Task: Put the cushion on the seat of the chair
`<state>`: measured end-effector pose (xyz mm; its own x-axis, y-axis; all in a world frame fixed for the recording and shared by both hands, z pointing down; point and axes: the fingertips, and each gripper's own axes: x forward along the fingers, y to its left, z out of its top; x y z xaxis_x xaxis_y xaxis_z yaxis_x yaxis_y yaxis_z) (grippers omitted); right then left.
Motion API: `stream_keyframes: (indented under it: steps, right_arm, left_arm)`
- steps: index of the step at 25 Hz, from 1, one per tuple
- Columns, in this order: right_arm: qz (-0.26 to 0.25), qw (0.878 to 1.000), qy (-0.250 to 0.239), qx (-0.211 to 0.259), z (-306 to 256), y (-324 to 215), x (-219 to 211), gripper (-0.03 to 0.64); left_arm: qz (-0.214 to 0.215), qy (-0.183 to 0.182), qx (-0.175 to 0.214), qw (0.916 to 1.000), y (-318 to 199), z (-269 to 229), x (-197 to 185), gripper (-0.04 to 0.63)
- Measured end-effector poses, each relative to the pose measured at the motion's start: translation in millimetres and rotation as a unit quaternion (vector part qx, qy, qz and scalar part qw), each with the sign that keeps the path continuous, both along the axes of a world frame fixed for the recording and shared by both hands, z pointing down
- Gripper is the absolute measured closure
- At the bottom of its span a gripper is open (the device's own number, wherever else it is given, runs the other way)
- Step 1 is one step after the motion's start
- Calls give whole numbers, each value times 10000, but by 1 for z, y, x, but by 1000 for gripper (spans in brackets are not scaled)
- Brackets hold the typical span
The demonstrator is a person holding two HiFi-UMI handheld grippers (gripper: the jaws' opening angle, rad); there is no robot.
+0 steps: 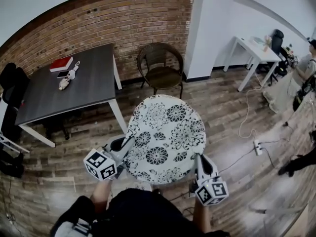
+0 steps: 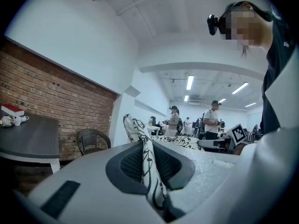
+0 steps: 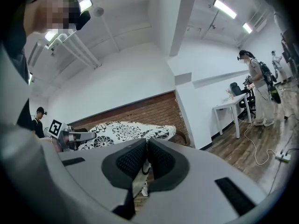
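Note:
A round white cushion [image 1: 165, 139] with a black flower print hangs level between my two grippers, above the wooden floor. My left gripper [image 1: 124, 146] is shut on its left rim, and the fabric edge [image 2: 149, 171] runs between the dark pads. On the near right rim my right gripper [image 1: 198, 159] is shut too, with a fold of the cushion [image 3: 140, 174] pinched between its pads. The brown wicker chair [image 1: 160, 68] stands beyond the cushion against the brick wall, its seat bare. The left gripper view shows the chair [image 2: 92, 141] at the left.
A dark grey table [image 1: 69, 85] with a red book [image 1: 61, 64] and a small toy [image 1: 68, 77] stands at the left. A white table [image 1: 254, 51] is at the back right. A cable and power strip [image 1: 256, 147] lie on the floor. People stand in the background.

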<state>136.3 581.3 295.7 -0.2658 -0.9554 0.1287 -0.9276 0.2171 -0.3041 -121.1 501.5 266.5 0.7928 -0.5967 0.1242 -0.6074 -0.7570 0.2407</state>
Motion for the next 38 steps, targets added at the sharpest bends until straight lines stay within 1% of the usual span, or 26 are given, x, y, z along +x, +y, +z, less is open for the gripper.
stream_keyframes:
  steps: [2, 8, 12, 19, 25, 30, 35, 38]
  right_arm:
    - [8, 10000, -8, -30, -5, -5, 20, 603]
    - [54, 10000, 48, -33, -12, -19, 31, 603]
    - [193, 9998, 98, -27, -9, -21, 39, 603]
    - [410, 9990, 128, -106, -29, -63, 53, 603]
    - [447, 9988, 130, -168, -14, -90, 53, 603]
    - [448, 9988, 136, -121, 0, -89, 50, 602]
    - [489, 9986, 111, -167, 16, -100, 51, 601]
    - [508, 9985, 112, -184, 26, -105, 51, 603]
  left_arm:
    - [-16, -7, -45, 10000, -5, -3, 19, 580]
    - [-14, 18, -124, 9999, -25, 0, 28, 580]
    - [57, 140, -196, 9997, -36, 10, 34, 580]
    - [293, 261, -254, 9989, -88, -3, 57, 580]
    - [353, 236, -310, 9986, -118, 13, 58, 580]
    - [379, 224, -213, 9988, -120, 27, 57, 580]
    - [425, 233, -314, 9983, -133, 45, 60, 580]
    - [453, 227, -304, 9983, -140, 55, 61, 580]
